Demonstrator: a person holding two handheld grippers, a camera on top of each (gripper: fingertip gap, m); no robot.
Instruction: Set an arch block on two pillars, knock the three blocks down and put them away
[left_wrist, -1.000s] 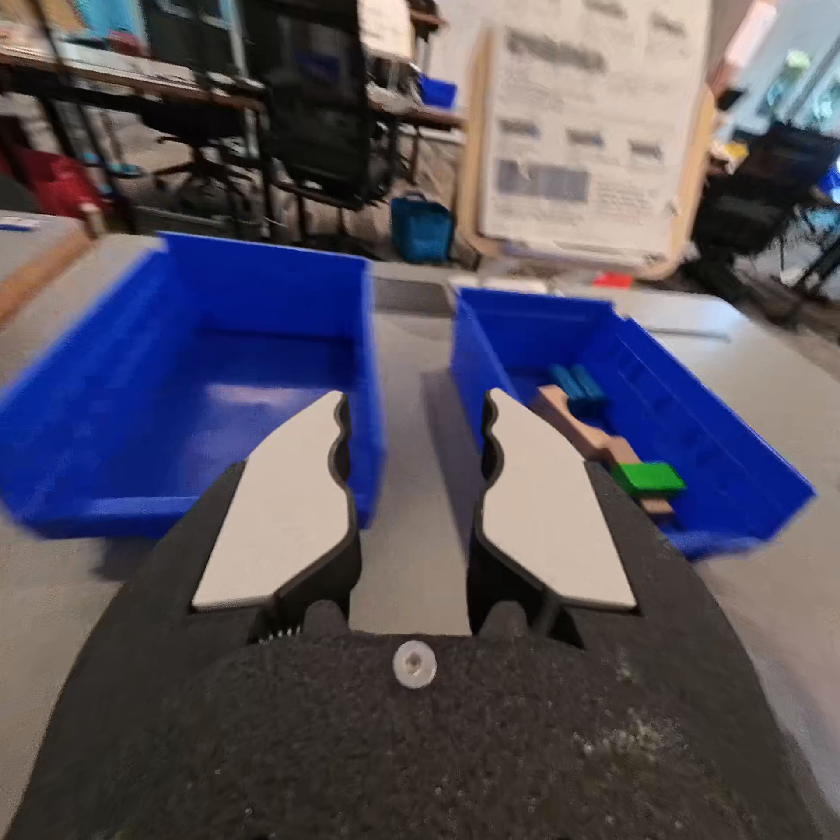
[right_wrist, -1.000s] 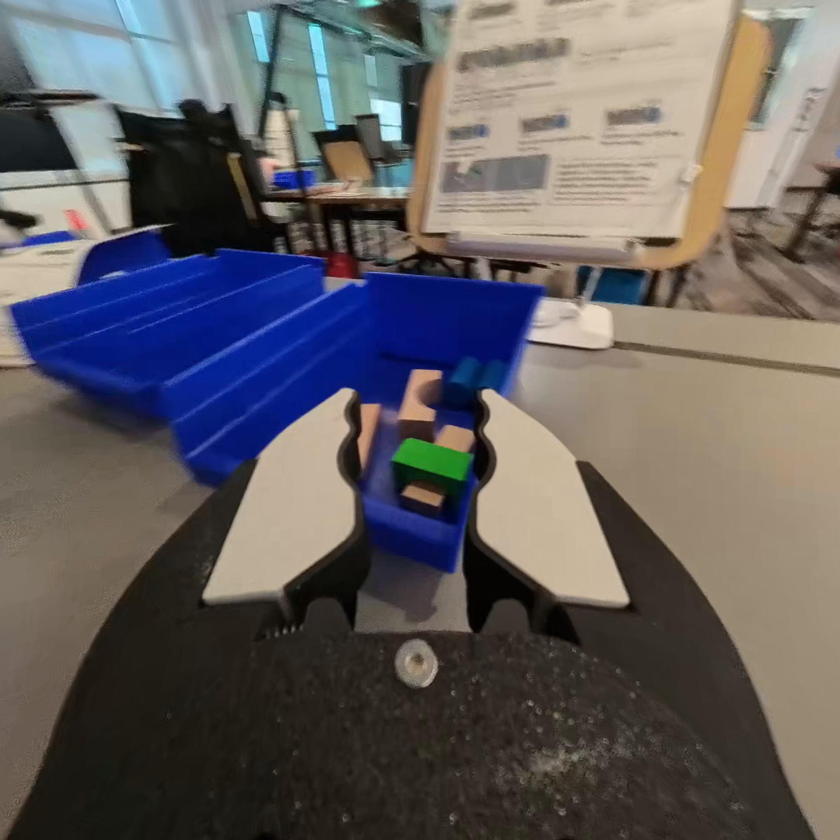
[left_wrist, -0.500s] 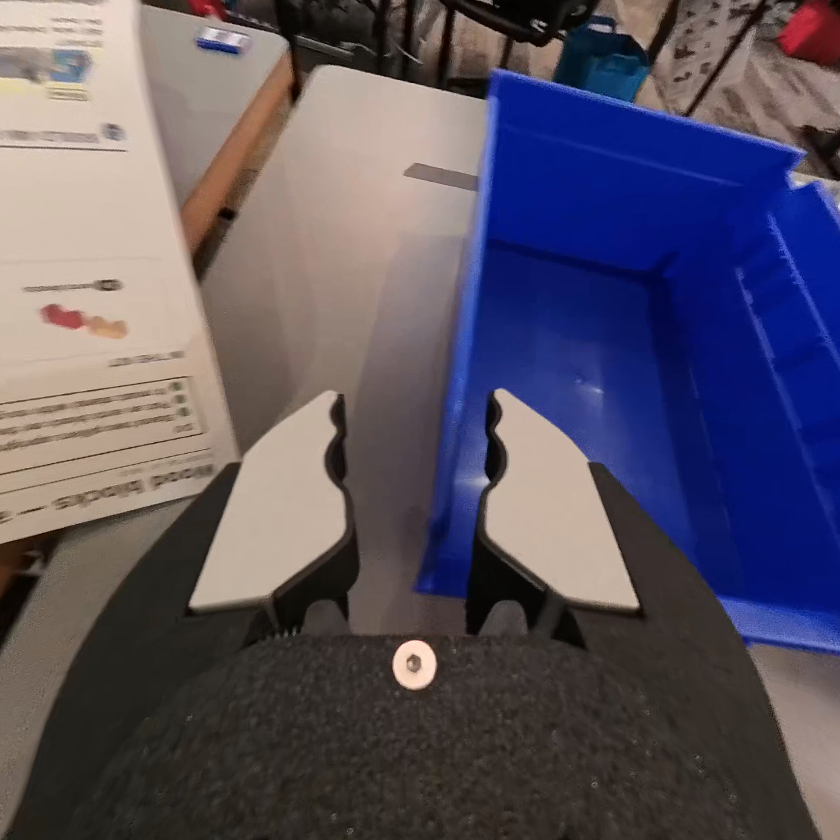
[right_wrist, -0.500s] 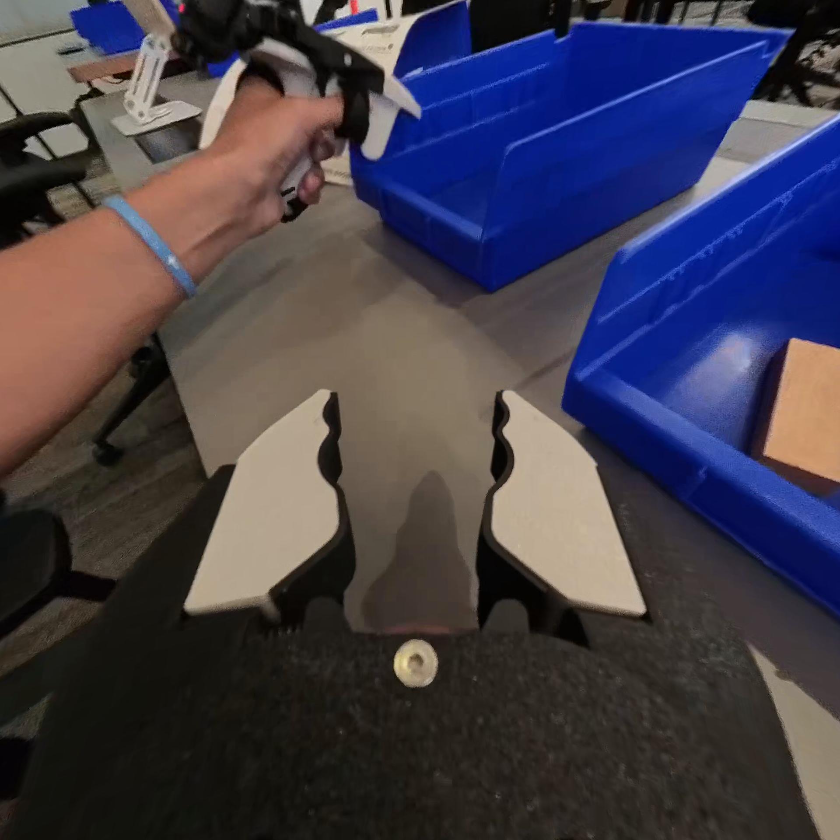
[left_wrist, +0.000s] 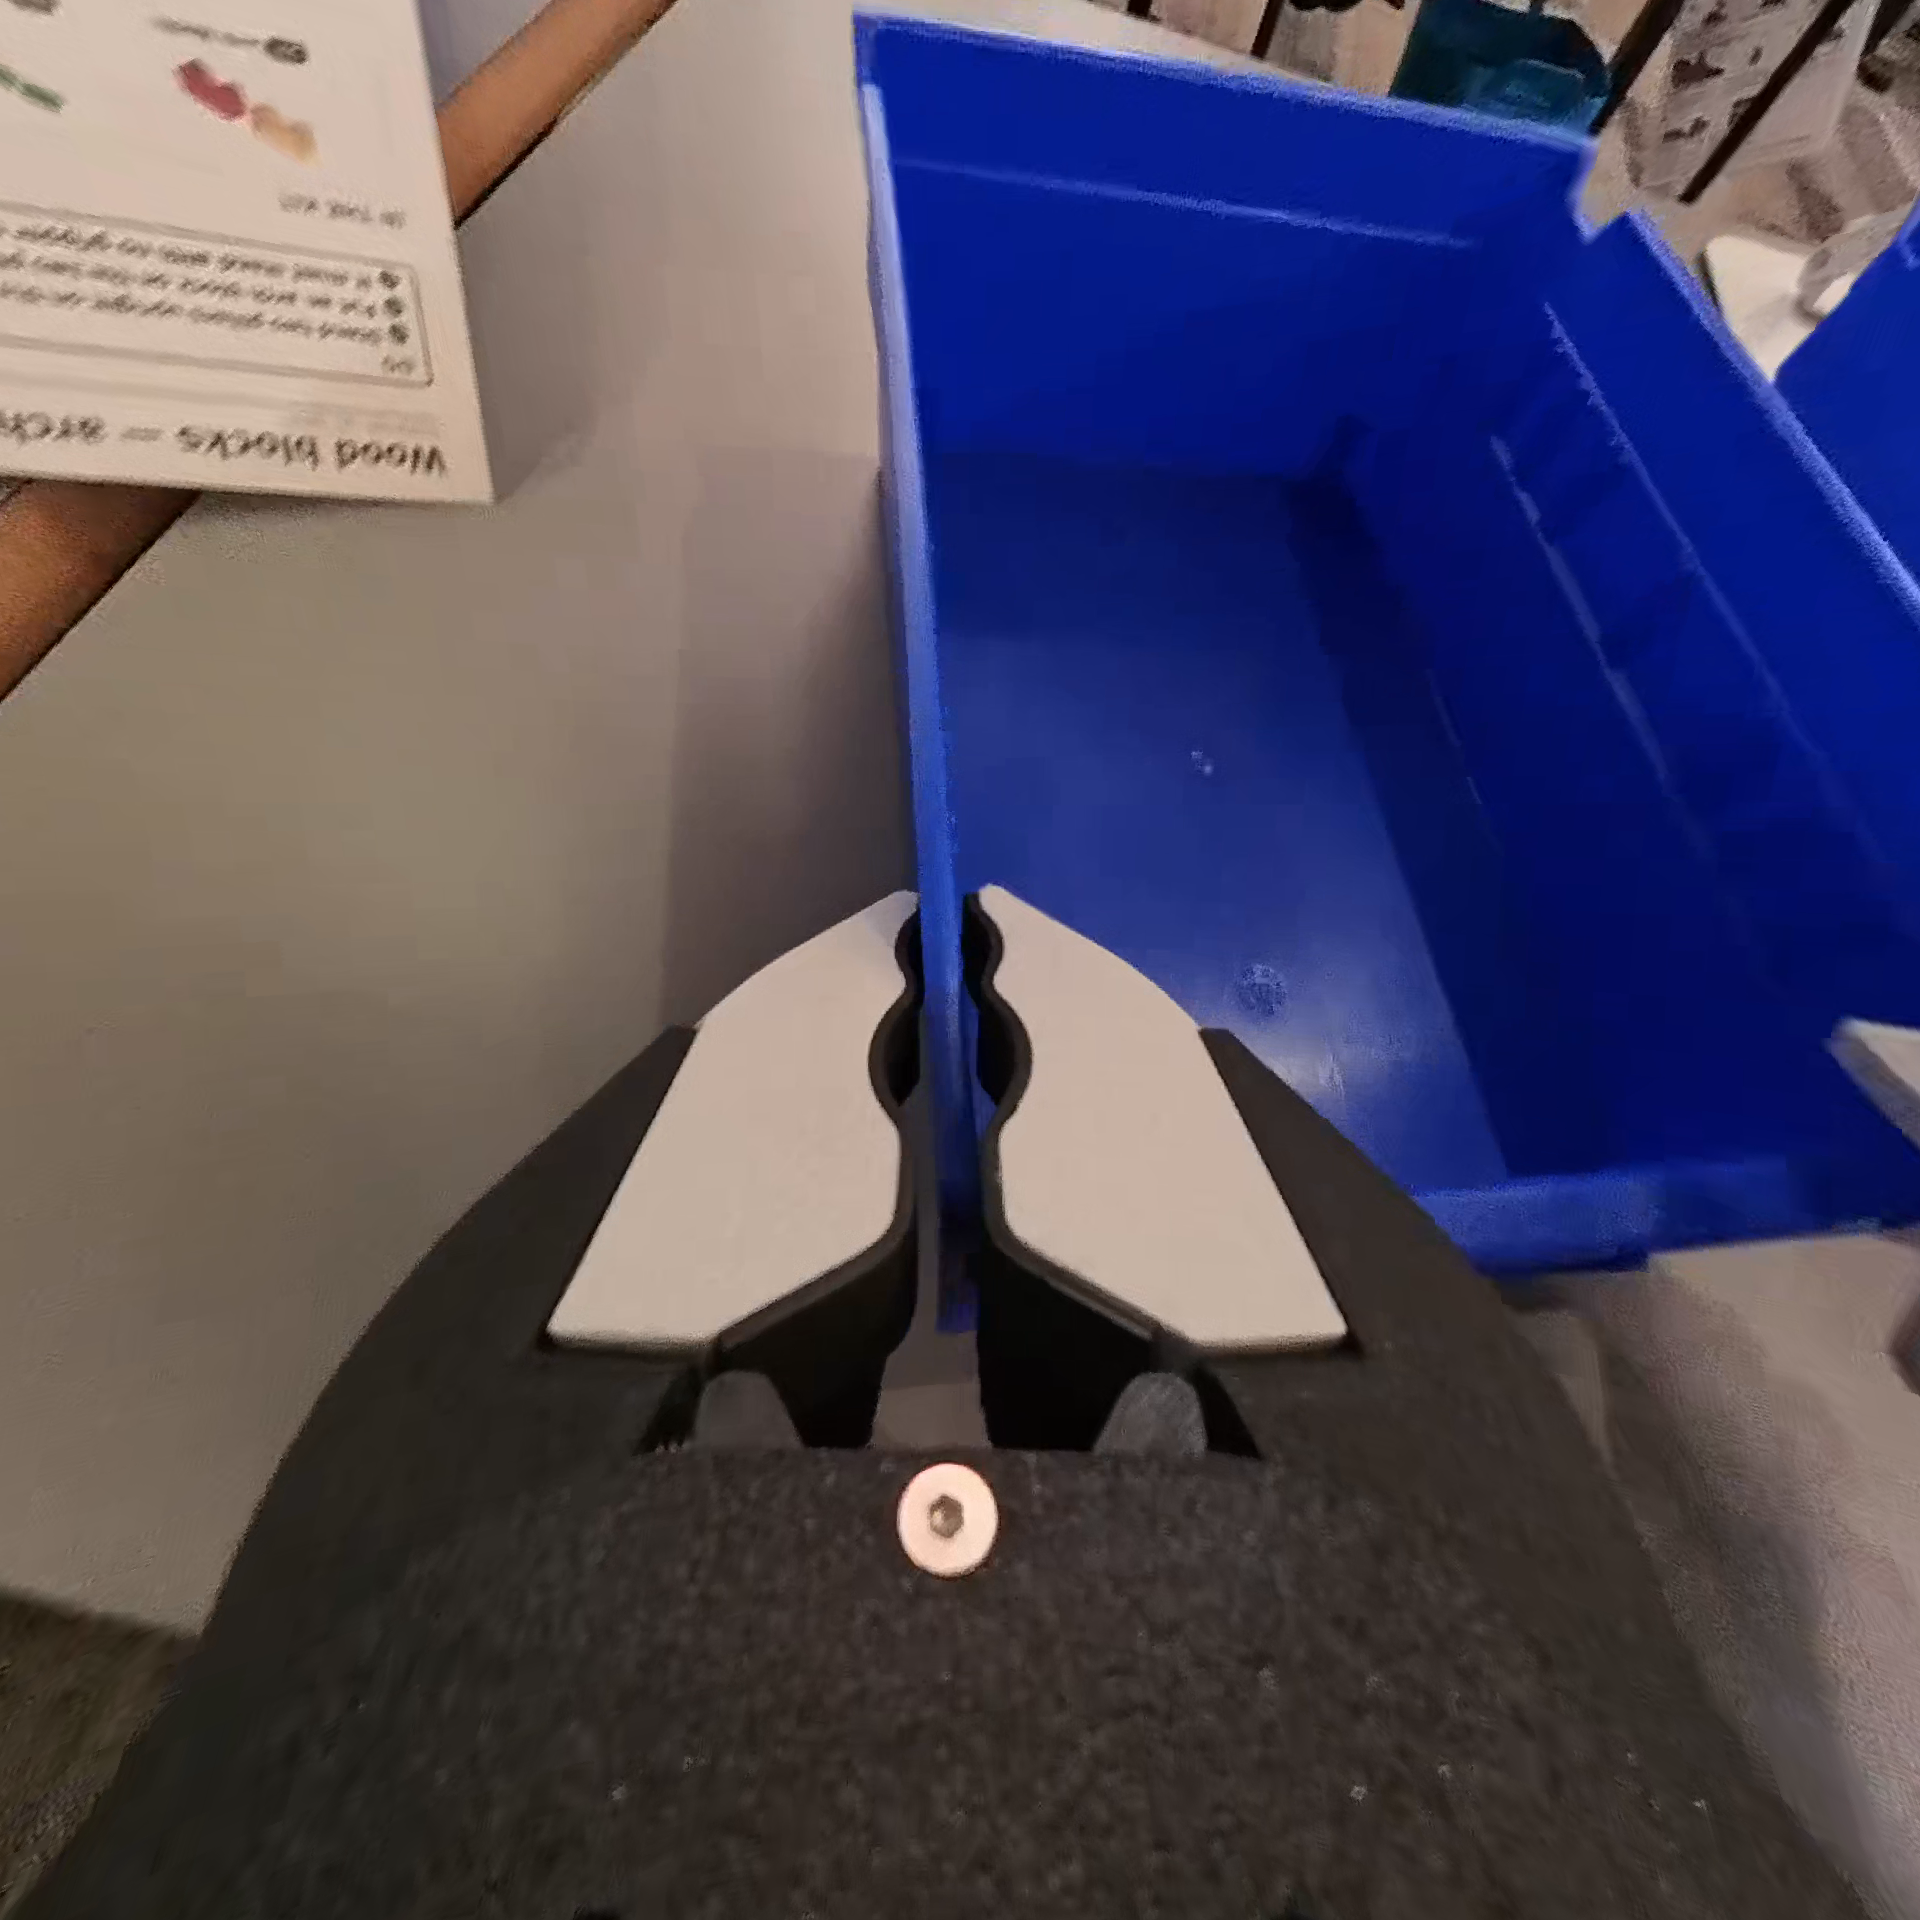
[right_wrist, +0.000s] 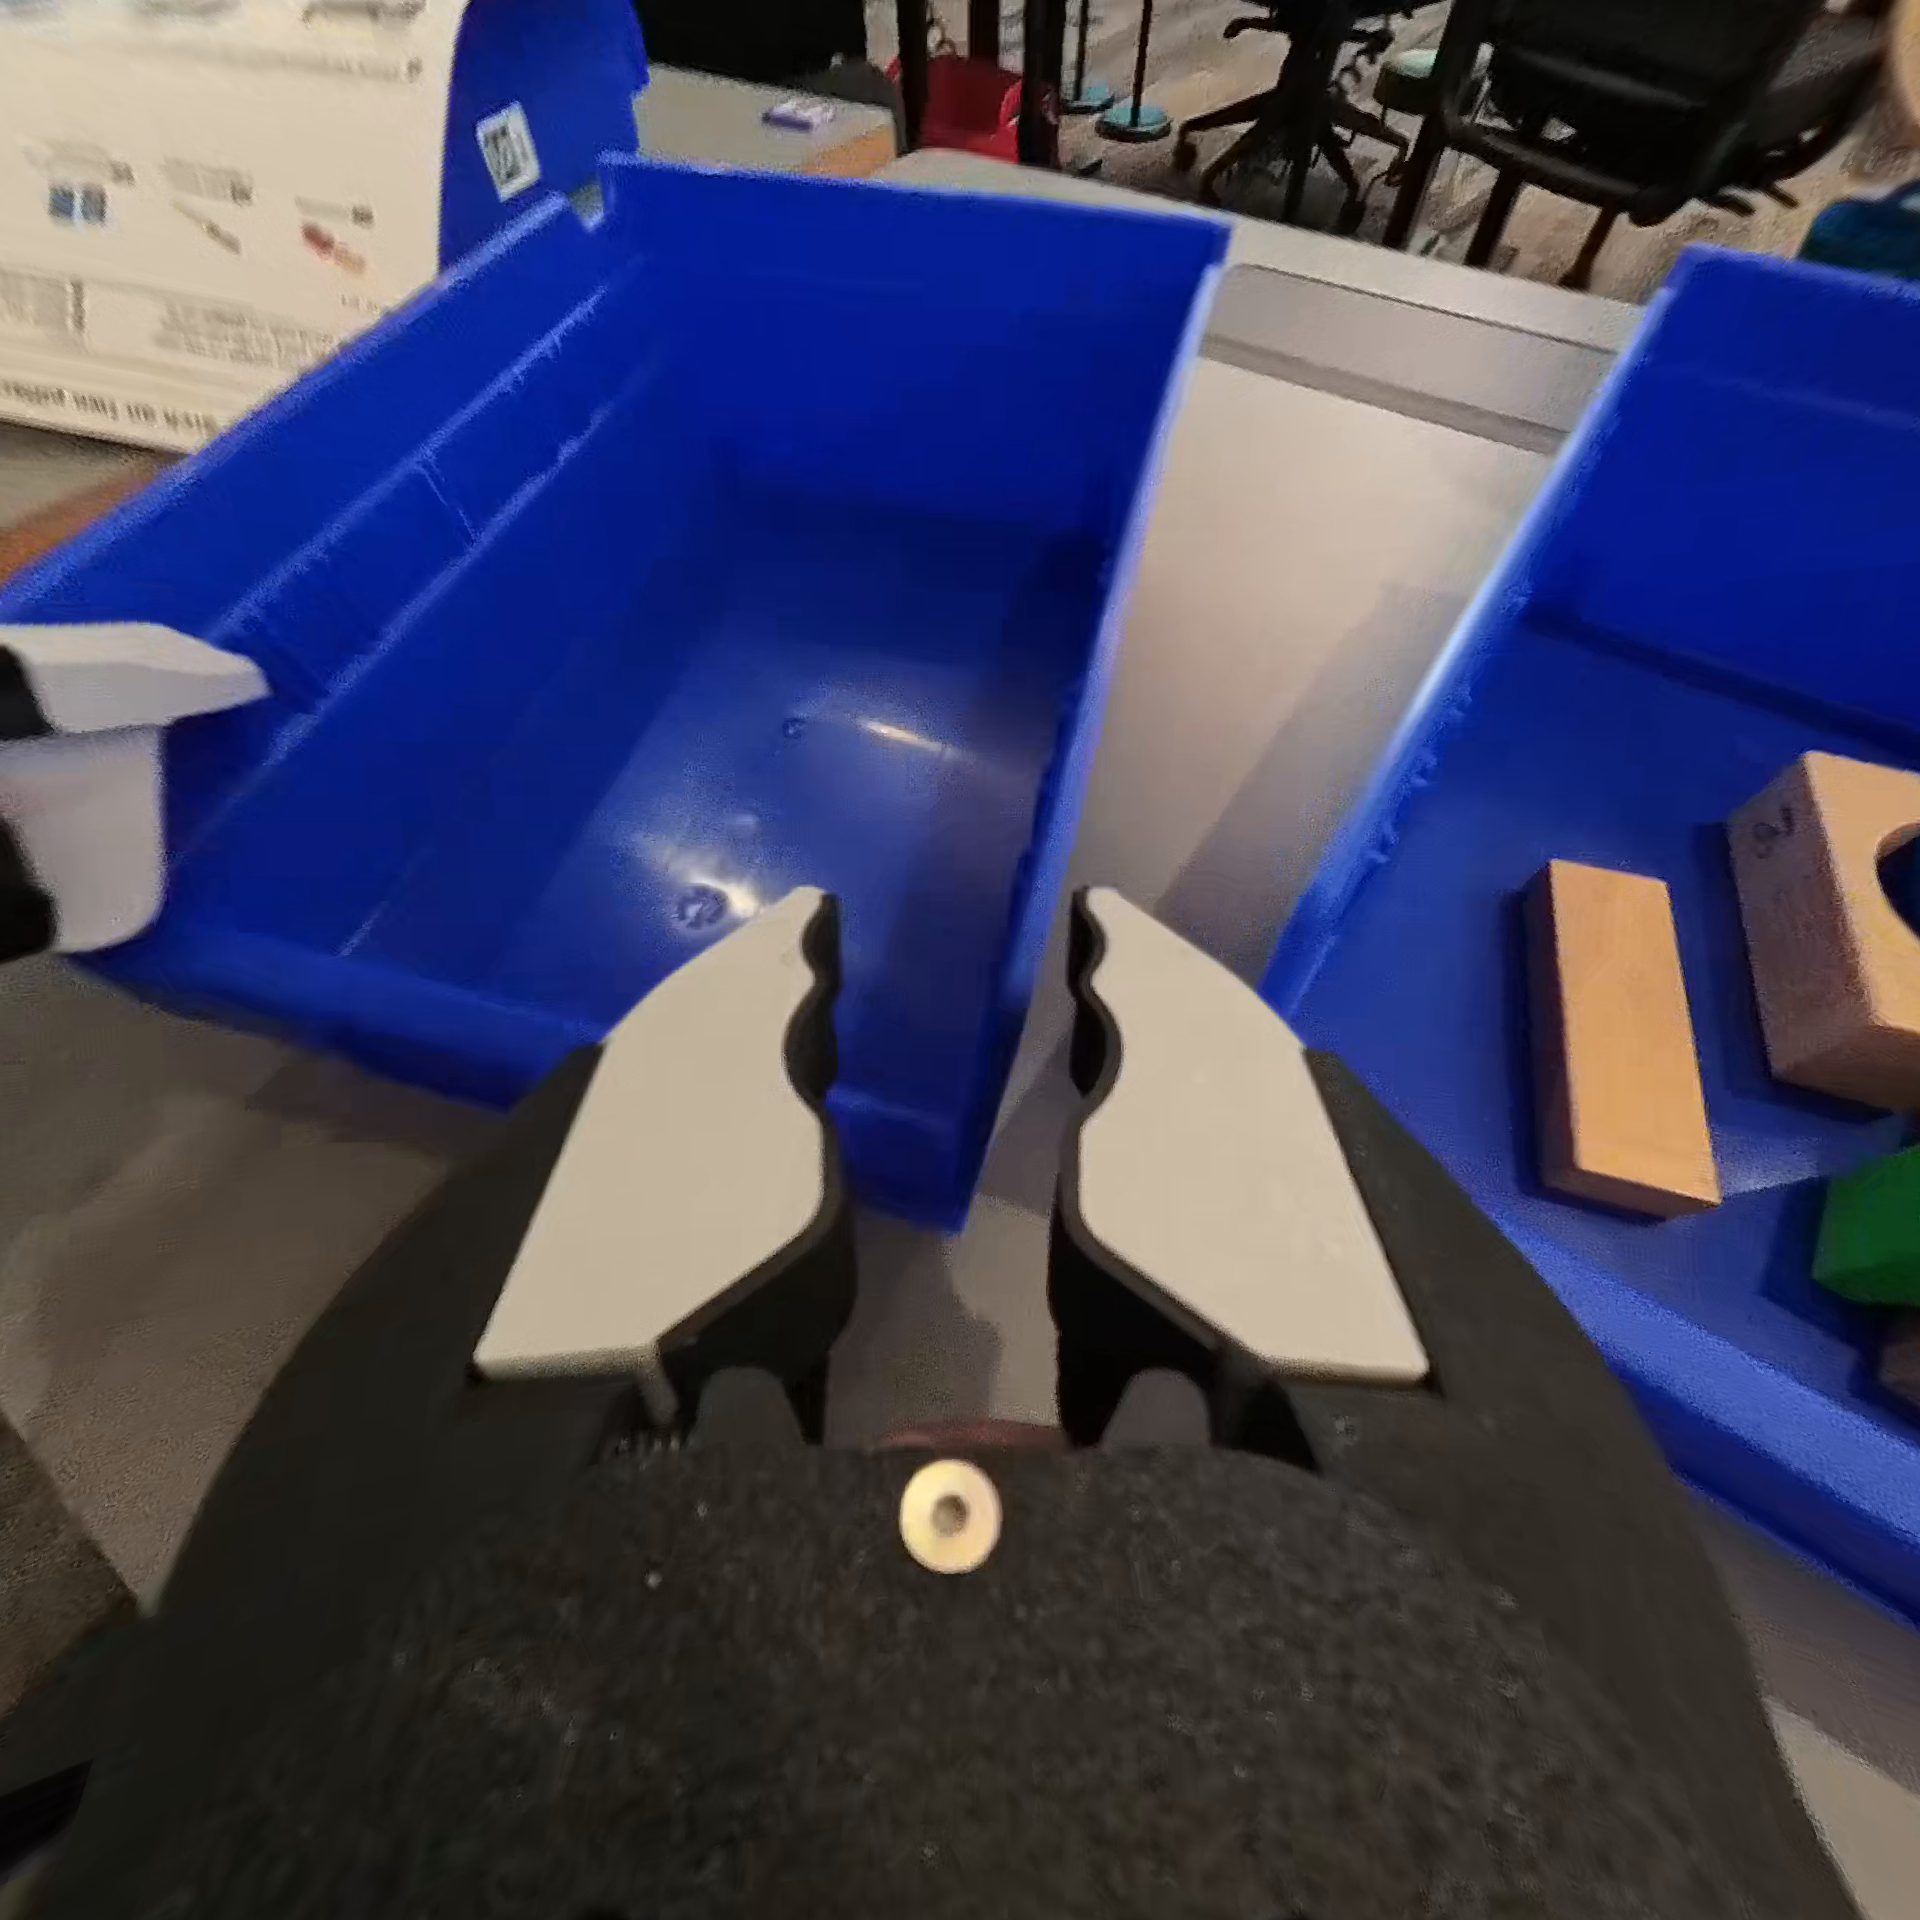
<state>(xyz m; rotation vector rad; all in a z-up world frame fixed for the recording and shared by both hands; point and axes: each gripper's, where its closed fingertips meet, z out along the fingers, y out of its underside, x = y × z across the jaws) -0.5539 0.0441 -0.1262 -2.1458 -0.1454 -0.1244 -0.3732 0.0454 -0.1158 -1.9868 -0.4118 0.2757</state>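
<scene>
An empty blue bin (left_wrist: 1143, 312) stands on the grey table. My left gripper (left_wrist: 940, 904) is shut on its left side wall, with the thin blue wall pinched between both pads. The bin also shows in the right wrist view (right_wrist: 883, 312), where my left gripper's fingers (right_wrist: 104, 748) sit at its left wall. My right gripper (right_wrist: 951, 904) is open. Its fingers straddle the bin's right wall near the front corner, with gaps on both sides. A second blue bin (right_wrist: 1455, 727) at the right holds a wooden arch block (right_wrist: 1829, 914), a wooden plank (right_wrist: 1621, 1039) and a green block (right_wrist: 1870, 1226).
A printed sheet (left_wrist: 208, 260) lies on the table left of the empty bin and shows far left in the right wrist view (right_wrist: 156, 208). A strip of grey table (right_wrist: 1299, 520) separates the two bins. Office chairs and floor lie beyond the table.
Both grippers swung down to the empty bin. My left jaws went from wide open to shut on its left wall. My right jaws narrowed around the right wall without closing on it.
</scene>
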